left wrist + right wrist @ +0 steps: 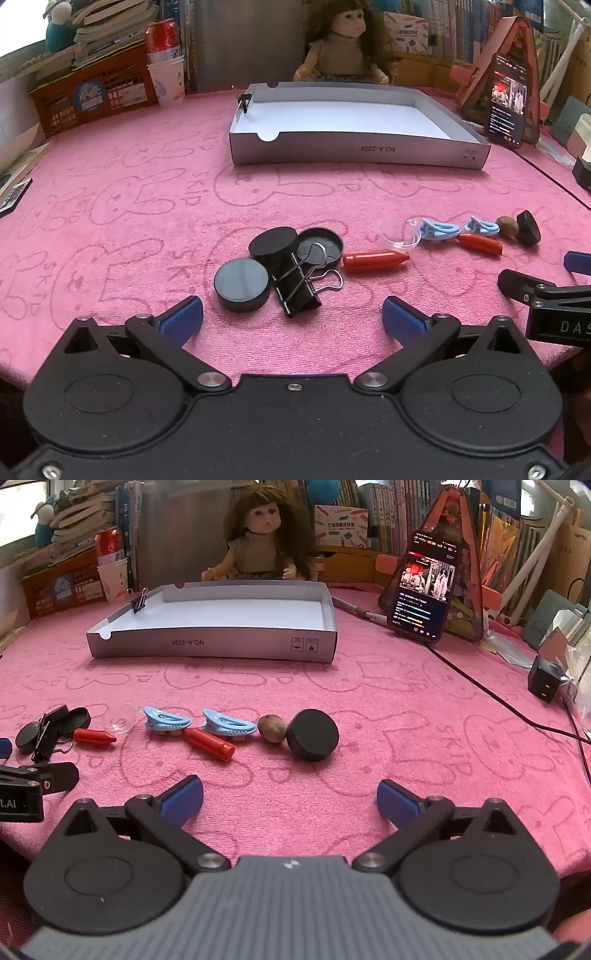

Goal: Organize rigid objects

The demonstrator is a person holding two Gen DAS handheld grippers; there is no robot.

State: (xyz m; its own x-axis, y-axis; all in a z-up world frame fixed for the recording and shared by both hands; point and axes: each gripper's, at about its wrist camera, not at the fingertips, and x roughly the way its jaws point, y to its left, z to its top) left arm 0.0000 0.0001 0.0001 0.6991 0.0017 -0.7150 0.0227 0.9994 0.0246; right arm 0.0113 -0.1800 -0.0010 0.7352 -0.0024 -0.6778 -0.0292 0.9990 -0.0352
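Observation:
A row of small objects lies on the pink towel. In the left wrist view: several black round caps [242, 282], a black binder clip [297, 291], a red cap [375, 260], a clear cup [400, 234]. In the right wrist view: two blue clips [168, 720], another red cap [208, 743], a nut [272, 728], a black cap [313, 734]. The white shallow box [354, 153] [210, 646] stands behind, a small binder clip [139, 601] on its left wall. My left gripper [291, 317] is open just before the caps. My right gripper [290, 797] is open, empty, before the nut.
A doll [262, 535] sits behind the box. A phone [424, 587] leans on a stand at the right, its cable [491, 698] running across the towel. An orange crate [92, 99] and paper cups [168, 79] stand back left. A charger [545, 683] lies far right.

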